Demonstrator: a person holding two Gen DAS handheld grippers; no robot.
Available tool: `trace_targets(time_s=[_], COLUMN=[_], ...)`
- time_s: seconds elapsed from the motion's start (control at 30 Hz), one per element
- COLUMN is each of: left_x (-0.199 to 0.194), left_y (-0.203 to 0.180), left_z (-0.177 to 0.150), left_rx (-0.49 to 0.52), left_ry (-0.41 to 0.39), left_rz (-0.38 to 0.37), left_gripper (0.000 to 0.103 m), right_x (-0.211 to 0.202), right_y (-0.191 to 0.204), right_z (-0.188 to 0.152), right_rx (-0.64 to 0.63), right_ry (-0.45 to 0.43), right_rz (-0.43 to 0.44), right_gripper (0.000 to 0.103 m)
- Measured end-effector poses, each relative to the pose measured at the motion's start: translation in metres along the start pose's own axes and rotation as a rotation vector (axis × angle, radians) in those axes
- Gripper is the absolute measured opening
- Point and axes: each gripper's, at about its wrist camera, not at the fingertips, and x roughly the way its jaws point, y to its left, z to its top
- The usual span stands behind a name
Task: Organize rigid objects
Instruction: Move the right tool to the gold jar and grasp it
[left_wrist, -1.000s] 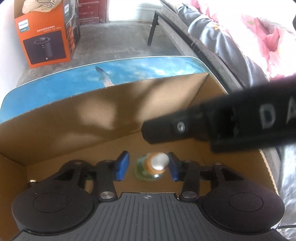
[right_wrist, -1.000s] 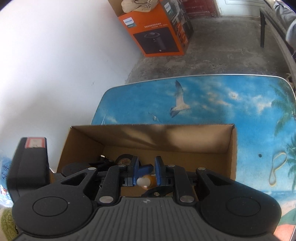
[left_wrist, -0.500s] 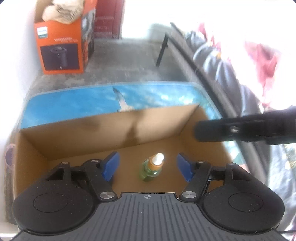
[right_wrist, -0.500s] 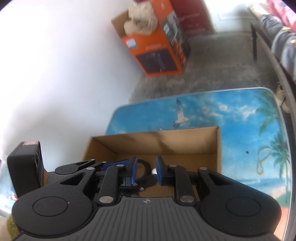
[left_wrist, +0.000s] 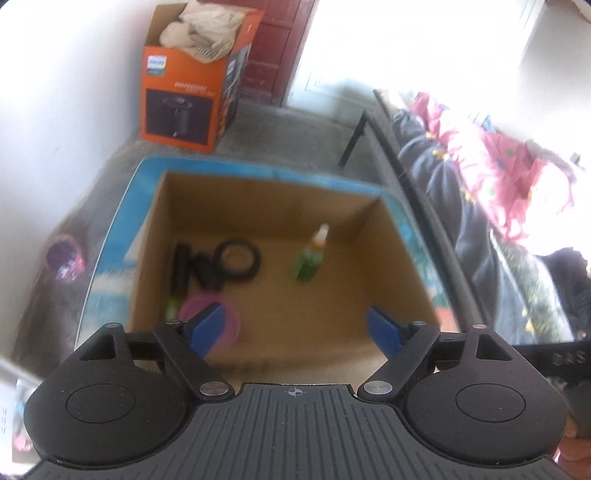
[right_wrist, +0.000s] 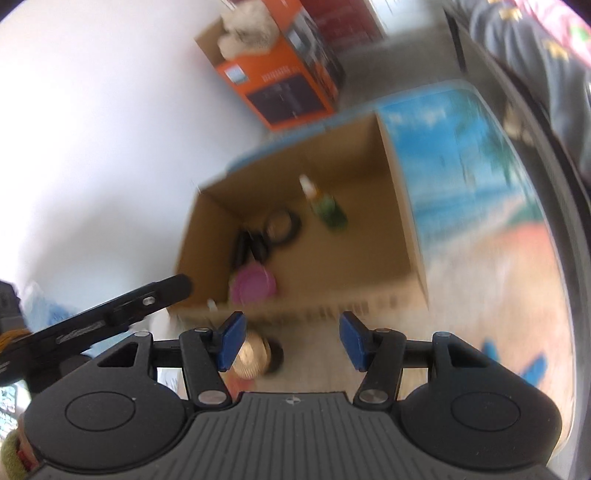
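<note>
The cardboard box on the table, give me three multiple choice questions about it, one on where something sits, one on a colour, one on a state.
1. Where does the green bottle stand?
A. inside the cardboard box
B. on the floor
C. on the orange carton

2. What colour is the round lid in the box?
A. yellow
B. pink
C. white

3. What is between the left gripper pads?
A. the bottle
B. the black ring
C. nothing

Answers: 1 A, the bottle stands upright on the box floor, to the right of the black ring. 2 B, the lid near the front wall shows pink in both views. 3 C, the jaws are opening with only air between them.
</note>
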Motion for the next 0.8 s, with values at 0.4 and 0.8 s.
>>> trace_targets(time_s=[0.4, 0.8], left_x=[0.062, 0.107], left_y=[0.004, 0.024], left_z=[-0.089, -0.110], left_rx=[0.151, 0.154], left_ry=[0.134, 0.140], left_rz=[0.215, 0.202], left_gripper=[0.076, 0.060], right_x=[0.086, 0.154], right_y=[0.004, 0.021], right_z=[-0.010, -0.021], right_rx=[0.103, -0.013], right_ry=[0.091, 0.170], right_rz=[0.130, 0.116], right_gripper=[0.056, 0.042])
